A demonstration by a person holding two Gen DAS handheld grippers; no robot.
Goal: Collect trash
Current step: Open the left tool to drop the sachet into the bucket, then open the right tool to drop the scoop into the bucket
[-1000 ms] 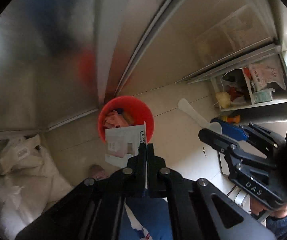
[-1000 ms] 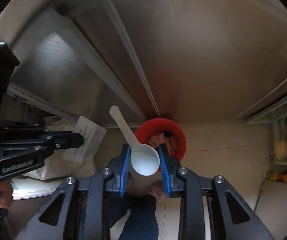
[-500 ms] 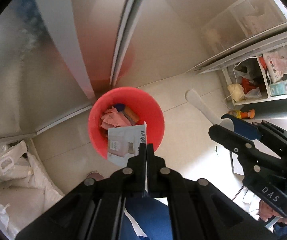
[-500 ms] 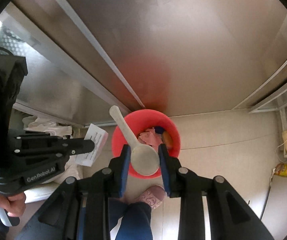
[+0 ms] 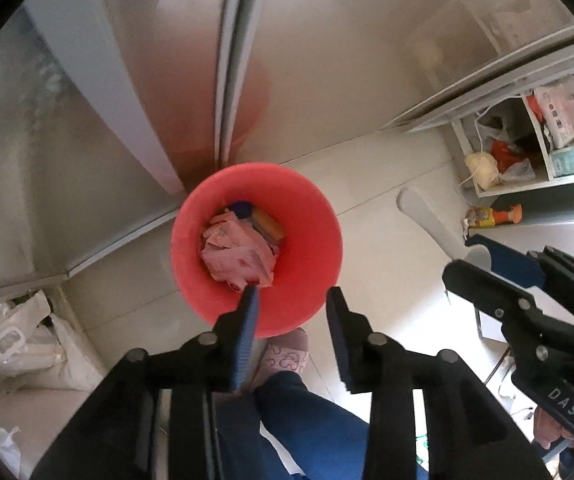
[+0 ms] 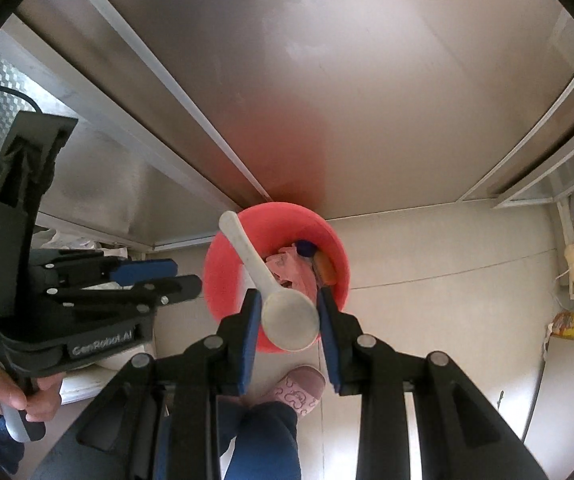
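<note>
A red bin (image 5: 311, 240) stands on the floor against a steel cabinet, with crumpled pink wrappers (image 5: 239, 252) and other scraps inside. My left gripper (image 5: 293, 294) hangs just above the bin's near rim. Its jaws are opening and nothing is between them. My right gripper (image 6: 287, 300) is shut on the bowl of a white plastic spoon (image 6: 290, 322), whose handle sticks out over the bin (image 6: 337, 264). The left gripper (image 6: 183, 276) shows at the left of the right wrist view. The right gripper (image 5: 463, 258) and spoon (image 5: 427, 216) show at the right of the left wrist view.
Brushed steel cabinet fronts (image 6: 327, 80) rise behind the bin. White plastic bags (image 5: 19, 344) lie to the left. A shelf unit (image 5: 527, 152) with packets and an orange bottle (image 5: 495, 216) stands at the right. A person's slipper (image 5: 287, 356) and a leg in jeans are just below the bin.
Both grippers have come down closer to the red bin. The left jaws have parted and the white printed paper they pinched is gone from between them. The right gripper still grips the spoon.
</note>
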